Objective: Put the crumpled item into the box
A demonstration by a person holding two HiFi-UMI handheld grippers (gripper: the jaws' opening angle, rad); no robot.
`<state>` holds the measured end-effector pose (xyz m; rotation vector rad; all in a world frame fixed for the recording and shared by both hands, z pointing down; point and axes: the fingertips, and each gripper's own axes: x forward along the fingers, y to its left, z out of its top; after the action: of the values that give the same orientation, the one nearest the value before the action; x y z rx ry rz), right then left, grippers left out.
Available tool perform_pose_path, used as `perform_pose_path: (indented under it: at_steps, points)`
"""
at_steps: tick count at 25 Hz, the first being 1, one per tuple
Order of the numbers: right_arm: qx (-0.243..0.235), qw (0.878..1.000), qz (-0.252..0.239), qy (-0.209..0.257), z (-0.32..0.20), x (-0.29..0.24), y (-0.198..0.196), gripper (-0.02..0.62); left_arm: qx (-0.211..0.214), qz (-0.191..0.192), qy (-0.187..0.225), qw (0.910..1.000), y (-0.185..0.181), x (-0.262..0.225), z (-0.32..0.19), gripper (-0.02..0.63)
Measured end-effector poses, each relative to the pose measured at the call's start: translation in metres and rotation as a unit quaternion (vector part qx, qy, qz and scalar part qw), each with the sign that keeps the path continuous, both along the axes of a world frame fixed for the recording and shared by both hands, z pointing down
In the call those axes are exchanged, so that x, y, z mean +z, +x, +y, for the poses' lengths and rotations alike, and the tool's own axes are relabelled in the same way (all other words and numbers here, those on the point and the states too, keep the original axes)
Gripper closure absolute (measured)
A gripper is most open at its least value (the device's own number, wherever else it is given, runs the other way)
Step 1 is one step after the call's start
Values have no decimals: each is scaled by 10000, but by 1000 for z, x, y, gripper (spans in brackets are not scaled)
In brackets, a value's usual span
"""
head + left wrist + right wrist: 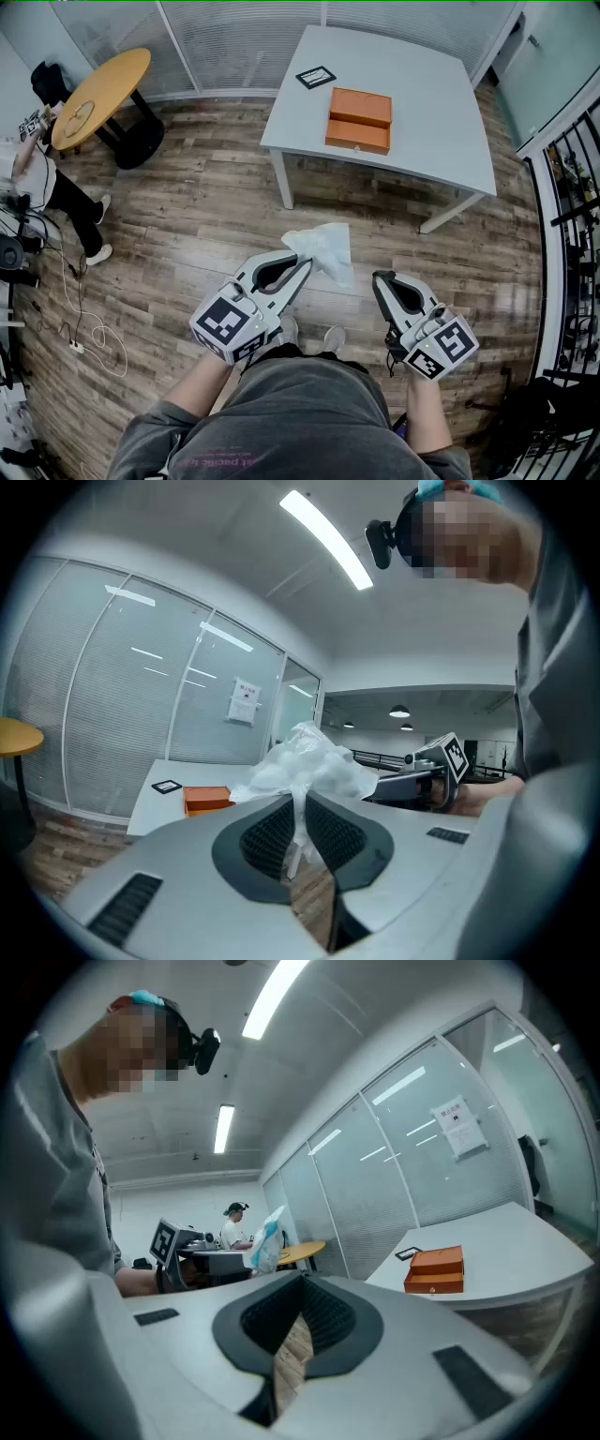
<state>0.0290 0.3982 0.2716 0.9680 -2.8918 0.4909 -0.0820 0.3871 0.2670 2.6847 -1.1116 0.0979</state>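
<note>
Holding both grippers out low over the wood floor (187,225), the person stands well back from the table. Left gripper (307,262) – jaws nearly together, pinched on a thin fold of the white crumpled item (323,246). The left gripper view shows that fold running down between the ribbed pads of the left gripper (298,803), with the bulk of the crumpled item (305,766) puffed out past the tips. The item hangs in the air above the floor, well apart from the box. Right gripper (378,277) sits just beside it, to the right. In its own view the right gripper (300,1283) has its jaws closed on each other, nothing between them.

Farther out – a white table (412,94) with the orange box (358,120) on the tabletop, close to its near edge and toward the left corner. A black-framed marker card (316,77) lies near the far left corner. Off to the far left stands a round yellow table (98,86), with another person (37,178) beside it.
</note>
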Motion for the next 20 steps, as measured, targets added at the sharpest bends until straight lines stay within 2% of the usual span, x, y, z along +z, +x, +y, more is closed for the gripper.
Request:
perform_pose_path:
  at_steps: [9, 20]
  points:
    - [10, 10000, 46, 29, 0, -1, 1, 595, 12, -4, -41, 10000, 4, 1, 1, 551]
    - [-191, 9997, -111, -110, 6, 7, 39, 595, -166, -79, -118, 9998, 44, 10, 10, 551]
